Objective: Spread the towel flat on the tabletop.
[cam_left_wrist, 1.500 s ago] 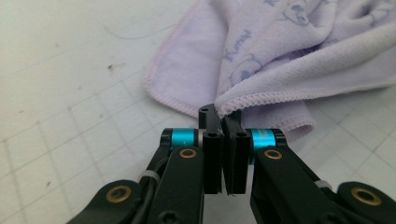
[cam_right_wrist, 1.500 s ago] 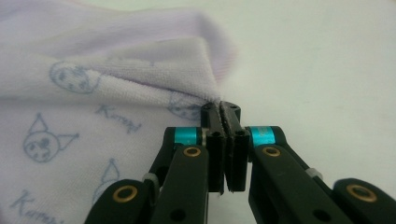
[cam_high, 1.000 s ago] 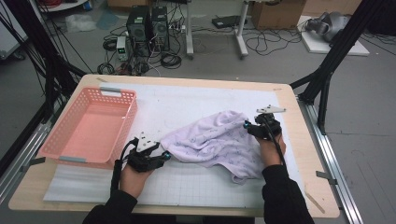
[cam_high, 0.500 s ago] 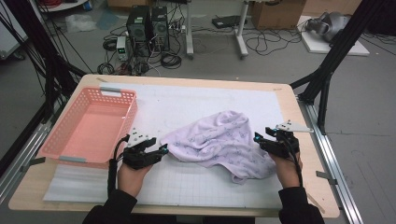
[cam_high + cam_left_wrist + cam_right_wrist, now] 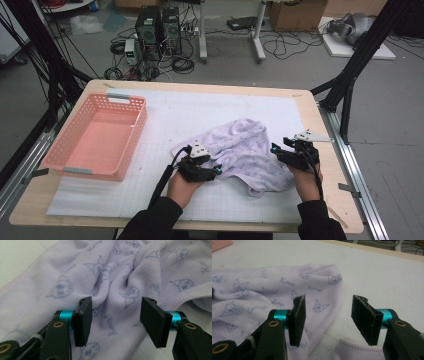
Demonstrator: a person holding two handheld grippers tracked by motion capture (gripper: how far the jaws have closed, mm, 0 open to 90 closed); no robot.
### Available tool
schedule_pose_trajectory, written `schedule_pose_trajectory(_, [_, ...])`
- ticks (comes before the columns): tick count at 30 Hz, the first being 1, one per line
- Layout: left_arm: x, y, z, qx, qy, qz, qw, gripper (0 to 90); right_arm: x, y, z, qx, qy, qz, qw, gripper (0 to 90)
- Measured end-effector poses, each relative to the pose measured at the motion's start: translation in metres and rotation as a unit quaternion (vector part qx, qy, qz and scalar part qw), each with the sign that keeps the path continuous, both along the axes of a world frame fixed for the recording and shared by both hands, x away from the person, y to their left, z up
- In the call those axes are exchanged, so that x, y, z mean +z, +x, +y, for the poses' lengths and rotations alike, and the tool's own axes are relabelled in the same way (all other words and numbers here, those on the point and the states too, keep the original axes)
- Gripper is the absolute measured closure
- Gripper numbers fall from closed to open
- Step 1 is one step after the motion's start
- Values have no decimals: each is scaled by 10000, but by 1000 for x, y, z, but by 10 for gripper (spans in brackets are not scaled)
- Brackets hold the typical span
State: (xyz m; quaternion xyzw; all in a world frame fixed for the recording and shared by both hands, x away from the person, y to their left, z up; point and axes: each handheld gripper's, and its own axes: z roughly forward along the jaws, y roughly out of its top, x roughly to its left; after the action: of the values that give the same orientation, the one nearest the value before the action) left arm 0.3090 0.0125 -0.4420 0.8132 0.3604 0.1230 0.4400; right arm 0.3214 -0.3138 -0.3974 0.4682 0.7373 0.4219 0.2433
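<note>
Lilac printed terry towel (image 5: pixel 240 155) lies crumpled at the high view's centre. The left gripper (image 5: pixel 115 315) and right gripper (image 5: pixel 328 320), jaws just widened, grip nothing. Closing on a fold rather than a hem risks lifting a bunched towel.

The towel (image 5: pixel 240 150) is pale lilac, printed with small blue-grey cartoon faces and lettering. The basket (image 5: pixel 97 137) is salmon pink. The table (image 5: pixel 320 125) is light wood under a white gridded mat (image 5: pixel 200 107).
</note>
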Motion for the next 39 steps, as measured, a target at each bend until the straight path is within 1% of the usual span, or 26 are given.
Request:
schedule_pose_trajectory(2, [-6,1,-7,-93,172,29,9998,423,0,0,0,8,20,5,10000,447])
schedule_pose_trajectory(4, [-8,-1,-11,-128,306,-125,9994,419,0,0,0,1,56,2,10000,447])
schedule_pose_trajectory(6, [-8,-1,-12,-129,330,-154,9993,443,1,0,1,-2,44,-5,10000,447])
schedule_pose_trajectory(7, [-8,-2,-12,-207,344,-175,9990,496,0,0,1,13,36,-9,10000,447])
schedule_pose_trajectory(8, [-8,-2,-12,-319,290,-143,9990,586,0,0,2,17,28,-1,10000,447])
schedule_pose_trajectory(9, [-6,-2,-11,-494,290,-94,9983,708,0,0,2,29,22,-8,10000,448])
schedule_pose_trajectory(10, [-5,-2,-9,-498,314,-59,9982,798,1,0,2,24,24,-18,10000,448])
schedule_pose_trajectory(11, [-4,0,-6,-487,283,42,9984,810,1,0,3,31,32,-16,10000,449])
schedule_pose_trajectory(12, [-4,1,-3,-482,224,114,9985,815,1,-1,3,33,34,-15,10000,450])
schedule_pose_trajectory(14, [-2,3,5,-421,259,191,9986,818,1,-1,2,25,57,-16,10000,451])
schedule_pose_trajectory(17, [1,2,18,-338,368,160,9986,818,1,-1,1,1,83,-16,10000,451])
schedule_pose_trajectory(20, [5,2,35,-233,405,191,9987,818,2,-2,0,-10,92,-27,10000,451])
schedule_pose_trajectory(25, [12,-1,67,-43,356,181,9992,817,3,-2,1,-21,112,-30,9999,451])
schedule_pose_trajectory(27, [12,-2,80,86,340,184,9992,817,3,-2,0,-29,107,-30,9999,451])
schedule_pose_trajectory(29, [10,-2,94,179,327,245,9990,818,3,-2,0,-47,101,-45,9999,453])
schedule_pose_trajectory(32, [10,-3,114,357,193,311,9987,819,3,-1,-1,-78,133,-35,9999,460])
schedule_pose_trajectory(34, [10,-3,124,477,152,294,9983,819,2,0,0,-38,99,-21,9999,487])
schedule_pose_trajectory(36, [11,-3,130,544,127,283,9980,818,2,3,3,47,33,-1,10000,542])
schedule_pose_trajectory(38, [10,-3,132,568,72,262,9980,816,1,6,10,191,-24,69,9998,593])
schedule_pose_trajectory(39, [10,-3,132,560,91,250,9981,815,0,8,15,300,-96,109,9994,600])
